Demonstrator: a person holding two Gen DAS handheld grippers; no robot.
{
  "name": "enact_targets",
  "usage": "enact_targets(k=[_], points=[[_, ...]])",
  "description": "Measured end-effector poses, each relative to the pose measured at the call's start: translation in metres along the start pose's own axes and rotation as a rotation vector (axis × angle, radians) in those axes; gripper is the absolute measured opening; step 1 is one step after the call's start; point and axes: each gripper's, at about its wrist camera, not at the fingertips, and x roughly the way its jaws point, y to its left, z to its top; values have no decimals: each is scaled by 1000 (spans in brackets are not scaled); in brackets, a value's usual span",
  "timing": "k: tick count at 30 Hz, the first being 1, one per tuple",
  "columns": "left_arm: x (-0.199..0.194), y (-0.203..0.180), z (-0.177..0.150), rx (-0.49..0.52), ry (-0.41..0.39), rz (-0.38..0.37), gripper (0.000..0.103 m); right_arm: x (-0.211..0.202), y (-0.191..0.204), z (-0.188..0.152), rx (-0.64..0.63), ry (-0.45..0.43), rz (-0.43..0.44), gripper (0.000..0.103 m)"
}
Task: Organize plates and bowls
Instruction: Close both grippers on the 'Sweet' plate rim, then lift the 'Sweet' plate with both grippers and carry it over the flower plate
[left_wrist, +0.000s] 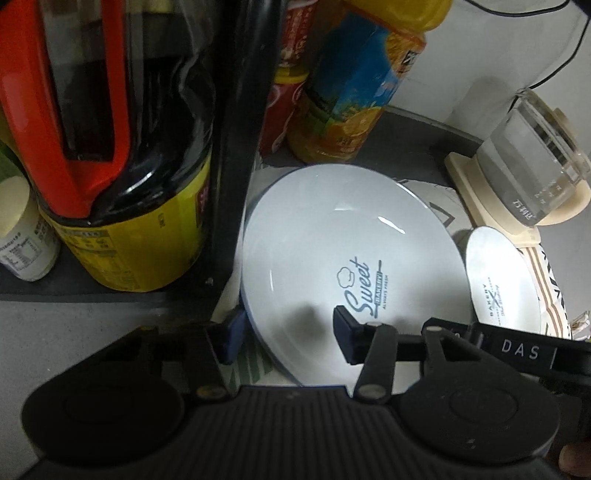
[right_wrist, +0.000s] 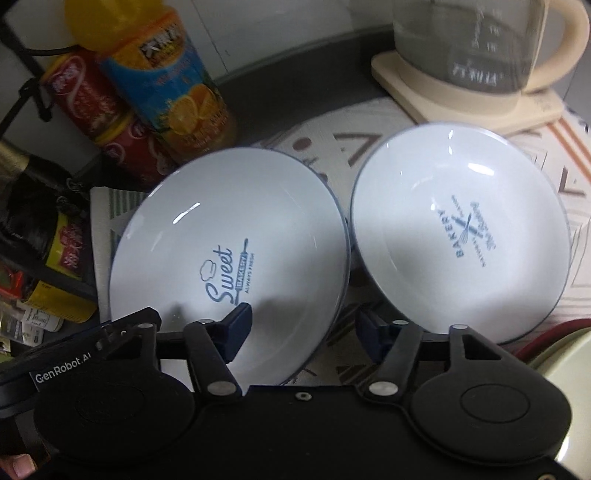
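A white plate with blue "Sweet Bakery" print (left_wrist: 343, 266) (right_wrist: 229, 254) lies on a patterned mat. A second white "Bakery" plate (left_wrist: 498, 280) (right_wrist: 458, 236) lies to its right. My left gripper (left_wrist: 288, 336) is open, its fingers straddling the left near rim of the Sweet plate. My right gripper (right_wrist: 306, 328) is open, its fingers straddling the right near rim of the same plate, left finger (right_wrist: 238, 326) over the plate, right finger (right_wrist: 369, 332) between the two plates.
A black shelf post (left_wrist: 240, 155) and a large dark bottle with an orange handle (left_wrist: 110, 147) stand left. An orange juice bottle (left_wrist: 351, 92) (right_wrist: 173, 85) and red cans (right_wrist: 107, 122) stand behind. A glass kettle on a cream base (left_wrist: 532, 162) (right_wrist: 472, 62) stands at back right.
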Motion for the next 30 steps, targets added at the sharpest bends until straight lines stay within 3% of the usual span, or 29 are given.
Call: enact_targets(k=[4,12,15,21,30], points=[[8,5,0,-21,24,6,37,10,-1,0,17,28,25,41],[20,10,-4,-35,52,8,22,19,2,-1,12,41,25,37],[18,10,-5,-28,44,12,22,19,2,0,5,30,-1,27],[0,14,-2,-6,-10,-24,17,-2,-4,1,16,-50,37,15],[-24,13,-6,2,-34,-35,17,-25,-1,-6,2,-106,50,14]])
